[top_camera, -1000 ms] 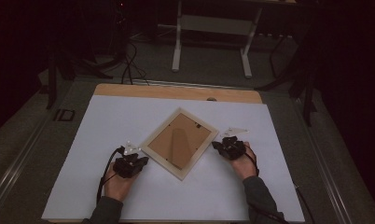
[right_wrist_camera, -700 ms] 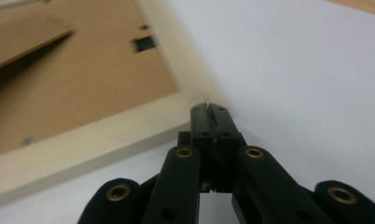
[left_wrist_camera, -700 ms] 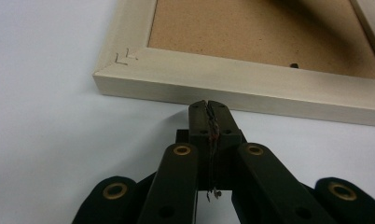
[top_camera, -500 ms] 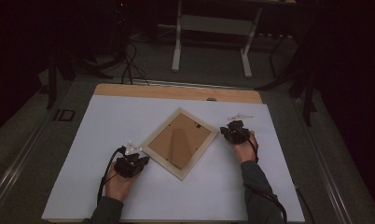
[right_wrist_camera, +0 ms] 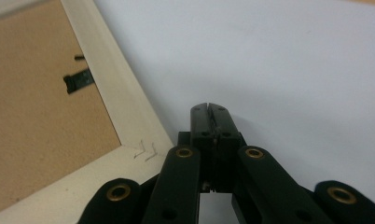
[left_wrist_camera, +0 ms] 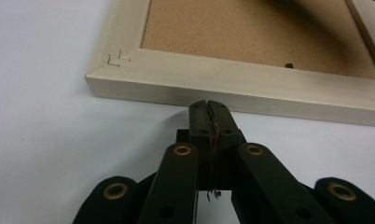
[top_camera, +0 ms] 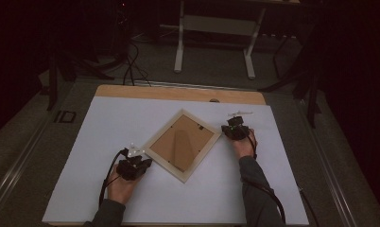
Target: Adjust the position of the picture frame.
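Observation:
A pale wooden picture frame (top_camera: 182,144) lies face down on the white sheet, turned like a diamond, its brown backing board up. My left gripper (top_camera: 140,163) is shut with nothing in it, its tips right at the frame's lower left side (left_wrist_camera: 232,88); in the left gripper view the jaws (left_wrist_camera: 208,105) meet just short of the wood. My right gripper (top_camera: 231,128) is shut and empty beside the frame's right corner (right_wrist_camera: 139,151); in the right gripper view its tips (right_wrist_camera: 210,108) rest over bare white sheet. A black turn clip (right_wrist_camera: 78,80) sits on the backing.
The white sheet (top_camera: 107,123) covers a wooden table whose far edge (top_camera: 178,92) shows bare. Dark floor with cables and a table's legs (top_camera: 181,47) lies beyond. A small dark mark (top_camera: 214,100) sits at the far edge.
My right gripper has moved away from me along the frame's right side, up to its right corner. The left gripper and the frame have stayed put.

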`<state>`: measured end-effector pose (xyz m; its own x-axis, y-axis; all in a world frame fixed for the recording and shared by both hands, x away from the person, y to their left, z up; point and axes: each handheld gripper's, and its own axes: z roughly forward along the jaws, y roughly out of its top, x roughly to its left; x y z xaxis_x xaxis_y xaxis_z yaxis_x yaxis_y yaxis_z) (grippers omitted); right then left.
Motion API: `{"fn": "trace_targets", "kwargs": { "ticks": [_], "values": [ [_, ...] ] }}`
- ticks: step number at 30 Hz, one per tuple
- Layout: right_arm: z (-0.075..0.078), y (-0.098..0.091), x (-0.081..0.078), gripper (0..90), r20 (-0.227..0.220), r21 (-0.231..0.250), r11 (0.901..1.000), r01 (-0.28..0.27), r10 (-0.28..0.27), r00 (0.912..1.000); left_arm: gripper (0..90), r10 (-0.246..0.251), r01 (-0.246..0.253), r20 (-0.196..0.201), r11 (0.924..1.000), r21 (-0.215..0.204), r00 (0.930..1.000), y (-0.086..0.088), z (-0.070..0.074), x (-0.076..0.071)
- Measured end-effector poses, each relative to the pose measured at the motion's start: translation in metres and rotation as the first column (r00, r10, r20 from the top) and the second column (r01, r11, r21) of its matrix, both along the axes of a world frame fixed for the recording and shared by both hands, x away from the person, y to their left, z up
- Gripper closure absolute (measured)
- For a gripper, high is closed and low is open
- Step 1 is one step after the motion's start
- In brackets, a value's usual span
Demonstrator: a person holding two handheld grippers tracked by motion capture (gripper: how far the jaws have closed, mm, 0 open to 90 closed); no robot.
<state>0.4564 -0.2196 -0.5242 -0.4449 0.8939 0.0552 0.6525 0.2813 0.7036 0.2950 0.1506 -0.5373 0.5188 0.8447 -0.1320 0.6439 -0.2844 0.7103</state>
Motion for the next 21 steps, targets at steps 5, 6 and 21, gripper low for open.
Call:
{"fn": "trace_targets", "kwargs": {
  "ticks": [5, 6, 21],
  "values": [
    [-0.001, 0.003, 0.001, 89.8, -0.011, 0.003, 1.0, -0.006, 0.006, 0.9999, 90.0, -0.003, 0.003, -0.001, 0.9999, -0.01, 1.0, 0.001, -0.001, 0.001],
    [-0.001, 0.002, 0.001, 89.7, -0.014, 0.0, 0.9999, -0.013, 0.013, 0.9998, 90.0, -0.005, 0.005, -0.005, 0.9998, -0.017, 1.0, 0.001, -0.001, 0.002],
    [0.003, 0.011, -0.014, 89.8, -0.098, -0.045, 0.987, -0.154, 0.149, 0.984, 90.0, 0.024, -0.025, -0.023, 0.9987, -0.043, 0.9994, 0.01, -0.001, 0.005]
  ]
}}
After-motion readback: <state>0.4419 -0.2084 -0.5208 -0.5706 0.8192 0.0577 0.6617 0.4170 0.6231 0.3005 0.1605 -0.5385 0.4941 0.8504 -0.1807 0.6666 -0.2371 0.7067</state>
